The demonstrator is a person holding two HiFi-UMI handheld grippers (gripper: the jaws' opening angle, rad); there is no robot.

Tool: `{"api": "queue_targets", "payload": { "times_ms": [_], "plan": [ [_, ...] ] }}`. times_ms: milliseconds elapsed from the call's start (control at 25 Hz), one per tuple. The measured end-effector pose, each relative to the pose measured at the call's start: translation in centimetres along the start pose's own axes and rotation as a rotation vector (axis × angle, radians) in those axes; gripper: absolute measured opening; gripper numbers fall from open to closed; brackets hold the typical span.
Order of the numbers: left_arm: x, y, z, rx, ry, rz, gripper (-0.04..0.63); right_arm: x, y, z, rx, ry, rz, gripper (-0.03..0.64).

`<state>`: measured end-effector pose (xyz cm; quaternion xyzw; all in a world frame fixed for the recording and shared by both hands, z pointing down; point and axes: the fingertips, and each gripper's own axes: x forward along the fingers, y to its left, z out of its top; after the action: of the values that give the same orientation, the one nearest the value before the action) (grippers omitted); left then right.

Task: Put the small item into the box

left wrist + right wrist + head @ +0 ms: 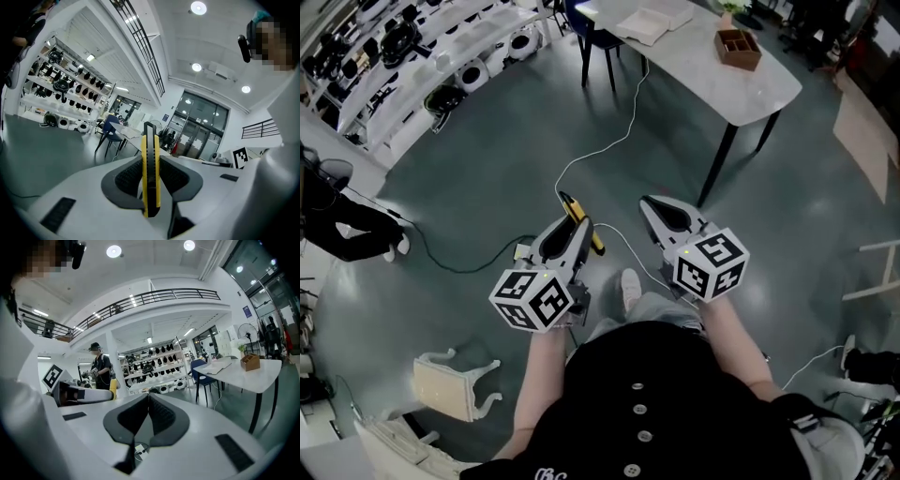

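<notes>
My left gripper (574, 225) is shut on a yellow and black utility knife (581, 217), held above the floor in front of the person. In the left gripper view the knife (150, 140) stands on edge between the pads of that gripper (151, 160) and sticks out past the tips. My right gripper (651, 204) hovers beside it, shut with nothing between its pads; its tips meet in the right gripper view (148, 397). A small wooden box (738, 47) sits on the white table (712, 70) far ahead, and the right gripper view shows the box (250, 362) at the right.
Papers (652, 21) lie on the table, with a blue chair (591, 33) behind it. A white cable (609, 150) runs over the grey floor. Shelves of gear (422, 47) line the left side. An overturned white stool (450, 380) lies at lower left. A person (99, 367) stands by the shelves.
</notes>
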<state>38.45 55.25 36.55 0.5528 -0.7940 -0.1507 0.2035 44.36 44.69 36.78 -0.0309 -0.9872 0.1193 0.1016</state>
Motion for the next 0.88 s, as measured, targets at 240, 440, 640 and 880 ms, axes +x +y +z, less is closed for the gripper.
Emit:
{"api": "queue_targets", "payload": {
  "times_ms": [240, 440, 640, 880],
  "plan": [
    [6.7, 2.6, 4.2, 0.027, -0.036, 0.01, 0.126, 5.4, -4.2, 3.5, -0.025, -0.024, 0.049, 0.003],
    [11.0, 4.3, 6.7, 0.037, -0.052, 0.012, 0.126, 8.7, -7.3, 4.7, -0.026, -0.017, 0.067, 0.003],
    [13.8, 5.6, 7.2, 0.016, -0.019, -0.002, 0.126, 10.3, -9.9, 4.6, 0.011, 0.009, 0.03, 0.002],
    [17.8, 7.1, 7.7, -0.018, 0.012, -0.039, 0.126, 11.8, -13.1, 4.2, 0.035, 0.045, -0.035, 0.002]
  ]
}}
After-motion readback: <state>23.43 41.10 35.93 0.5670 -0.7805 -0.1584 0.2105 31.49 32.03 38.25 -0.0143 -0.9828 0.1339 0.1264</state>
